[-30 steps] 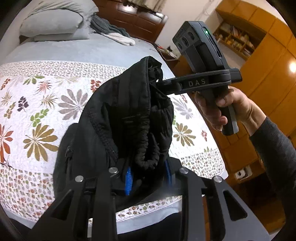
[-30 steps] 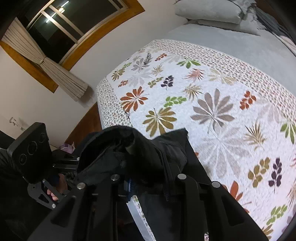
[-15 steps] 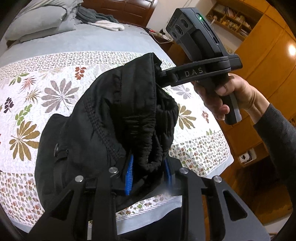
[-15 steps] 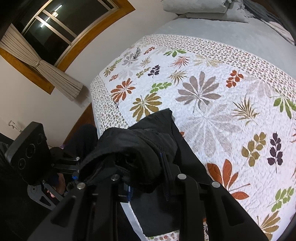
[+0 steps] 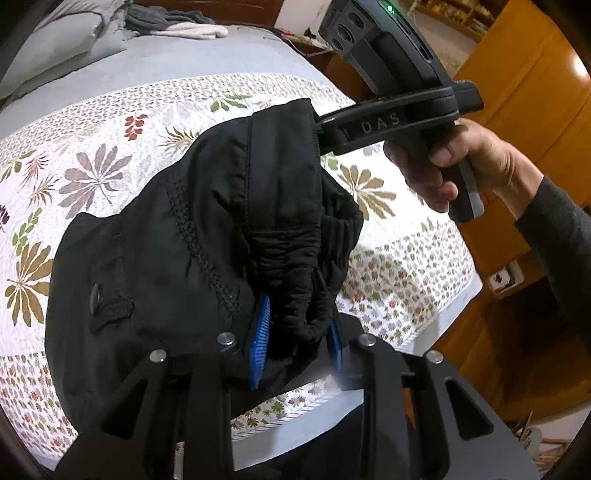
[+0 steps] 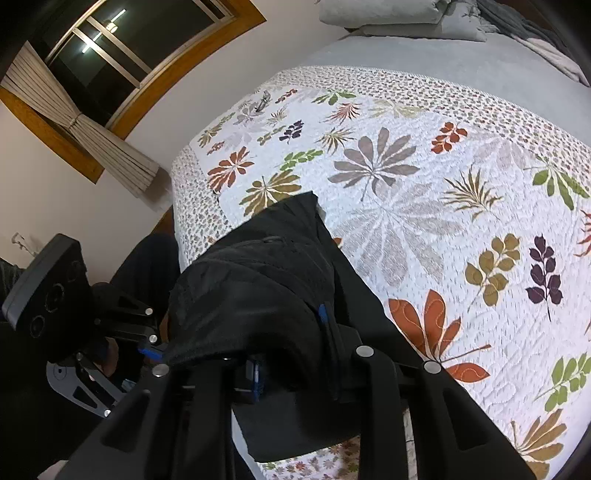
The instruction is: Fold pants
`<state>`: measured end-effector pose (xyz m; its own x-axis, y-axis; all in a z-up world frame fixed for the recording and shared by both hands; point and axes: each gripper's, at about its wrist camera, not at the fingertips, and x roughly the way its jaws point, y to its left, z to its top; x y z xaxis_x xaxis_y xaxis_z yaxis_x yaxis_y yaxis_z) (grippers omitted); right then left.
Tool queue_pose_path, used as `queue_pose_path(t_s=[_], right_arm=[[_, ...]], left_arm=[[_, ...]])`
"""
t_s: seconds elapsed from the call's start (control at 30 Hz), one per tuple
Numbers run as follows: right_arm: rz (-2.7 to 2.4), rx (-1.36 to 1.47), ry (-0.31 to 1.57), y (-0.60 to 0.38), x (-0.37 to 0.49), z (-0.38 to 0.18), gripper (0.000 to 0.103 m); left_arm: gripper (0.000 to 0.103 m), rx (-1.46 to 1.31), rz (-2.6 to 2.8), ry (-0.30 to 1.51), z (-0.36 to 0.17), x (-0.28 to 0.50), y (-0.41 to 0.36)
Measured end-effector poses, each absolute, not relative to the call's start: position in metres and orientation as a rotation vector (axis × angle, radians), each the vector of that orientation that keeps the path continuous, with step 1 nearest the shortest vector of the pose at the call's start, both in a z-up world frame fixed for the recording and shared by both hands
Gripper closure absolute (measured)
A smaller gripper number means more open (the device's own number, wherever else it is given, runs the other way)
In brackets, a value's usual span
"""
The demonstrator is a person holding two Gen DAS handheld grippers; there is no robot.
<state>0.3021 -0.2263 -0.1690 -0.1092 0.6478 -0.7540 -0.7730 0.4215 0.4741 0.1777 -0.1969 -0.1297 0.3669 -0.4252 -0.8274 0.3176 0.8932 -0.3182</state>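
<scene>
Bed (image 6: 424, 206) with floral quilt noted; black pants (image 5: 192, 236) judged soft, limp; waistband clamped by left tongs (image 5: 295, 332) and right tongs (image 6: 291, 354), hold advised at waistband corners

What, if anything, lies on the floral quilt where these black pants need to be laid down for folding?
Nothing visible does. The black pants hang over the near edge of the white floral quilt, gripped by both the left gripper and right gripper. The grey pillows and crumpled clothes sit far off at the headboard.
</scene>
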Motion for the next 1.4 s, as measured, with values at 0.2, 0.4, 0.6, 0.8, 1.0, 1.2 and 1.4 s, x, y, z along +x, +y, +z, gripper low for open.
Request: queue_pose_path(t_s=[0.2,0.4,0.6,0.8,1.0,1.2,1.4], right_arm=[[1.193,-0.175,1.163,-0.239,0.3,-0.184,0.075],[1.166,-0.232,1.161,-0.253,0.295,-0.202,0.07],[1.112,-0.236,1.174,-0.274,0.295,-0.219,0.065],[1.021,-0.17,1.178,-0.299,0.302,-0.23,0.064],[0.87,-0.04,1.089,-0.339,0.297,-0.218,0.064],[0.918,0.124,0.915,-0.344,0.232,-0.178,0.061],[1.027,0.125,0.958,-0.291,0.17,-0.203,0.061]], left_arm=[[0.077,-0.08,-0.491,1.143,-0.146,0.181,-0.212],[0.077,-0.065,-0.498,1.197,-0.168,0.181,-0.223],[0.073,-0.072,-0.499,1.245,-0.186,0.18,-0.228],[0.025,-0.176,-0.598,1.264,-0.195,0.178,-0.232],[0.017,-0.303,-0.704,1.241,-0.182,0.162,-0.215],[0.013,-0.365,-0.642,1.105,-0.149,0.148,-0.147],[0.012,-0.453,-0.487,1.049,-0.15,0.163,-0.075]])
